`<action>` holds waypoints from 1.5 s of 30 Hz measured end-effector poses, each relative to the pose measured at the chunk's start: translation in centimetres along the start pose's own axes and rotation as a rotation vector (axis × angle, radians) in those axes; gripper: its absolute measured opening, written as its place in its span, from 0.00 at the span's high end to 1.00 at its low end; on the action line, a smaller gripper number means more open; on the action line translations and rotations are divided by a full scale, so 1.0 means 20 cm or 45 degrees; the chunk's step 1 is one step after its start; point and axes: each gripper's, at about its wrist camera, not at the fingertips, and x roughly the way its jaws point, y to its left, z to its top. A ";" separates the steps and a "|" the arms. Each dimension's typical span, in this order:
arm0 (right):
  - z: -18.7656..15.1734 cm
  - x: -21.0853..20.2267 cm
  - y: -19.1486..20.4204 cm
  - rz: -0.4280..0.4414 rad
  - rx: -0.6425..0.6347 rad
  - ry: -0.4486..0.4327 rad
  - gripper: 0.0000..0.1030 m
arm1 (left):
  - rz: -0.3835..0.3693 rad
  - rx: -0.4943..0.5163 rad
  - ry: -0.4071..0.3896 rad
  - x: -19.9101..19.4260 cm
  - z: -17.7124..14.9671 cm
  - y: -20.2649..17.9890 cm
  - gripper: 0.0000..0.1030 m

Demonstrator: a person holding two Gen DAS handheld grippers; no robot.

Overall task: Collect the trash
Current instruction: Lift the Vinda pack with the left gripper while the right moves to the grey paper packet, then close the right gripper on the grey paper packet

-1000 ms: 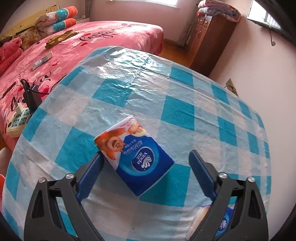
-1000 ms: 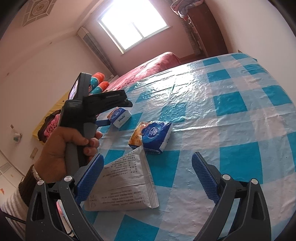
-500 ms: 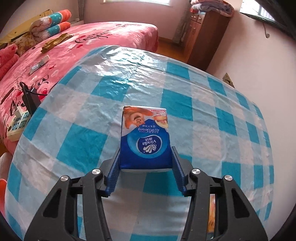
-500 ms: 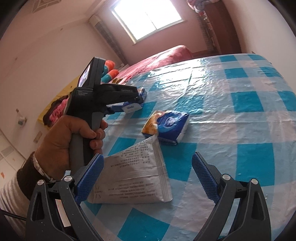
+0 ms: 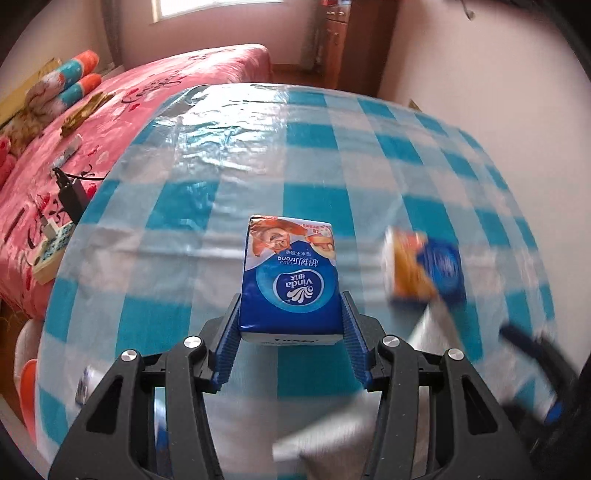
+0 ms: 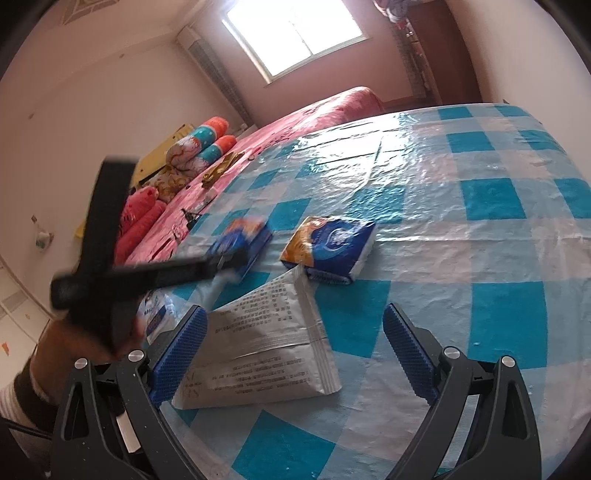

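A table (image 5: 258,177) with a blue-and-white checked cover carries a second tissue pack (image 6: 328,247) and a flat grey pouch (image 6: 266,343). The left tool (image 5: 291,317) is clamped on a blue tissue pack (image 5: 291,280), held just above the cover; carrying it off goes best with the squeeze steady and the pack level. The right tool (image 6: 295,350) hangs open over the pouch, gripping nothing.

1. The left wrist camera is looking steeply down along its fingers, close over the checked tablecloth (image 5: 184,229).
2. The right wrist camera is looking across the tablecloth (image 6: 498,229) toward the window (image 6: 295,33) at the frame's top.
3. Both are sharing the tablecloth and pink bed (image 5: 147,96).
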 end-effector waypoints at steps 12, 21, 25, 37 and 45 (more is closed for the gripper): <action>-0.01 -0.03 -0.04 -0.042 0.064 -0.015 0.08 | -0.127 0.057 0.033 -0.13 -0.24 -0.11 0.49; -0.04 -0.07 -0.09 -0.110 0.161 -0.022 0.08 | -0.234 0.017 0.050 -0.16 -0.35 -0.13 0.49; -0.08 -0.12 -0.08 -0.150 0.204 -0.024 0.08 | -0.220 0.007 0.016 -0.17 -0.35 -0.09 0.49; -0.29 -0.22 0.09 -0.199 0.216 0.018 0.08 | -0.229 0.077 -0.025 -0.18 -0.34 0.01 0.49; -0.30 -0.07 0.26 -0.225 0.140 0.120 0.08 | -0.258 0.037 -0.060 -0.19 -0.36 0.14 0.49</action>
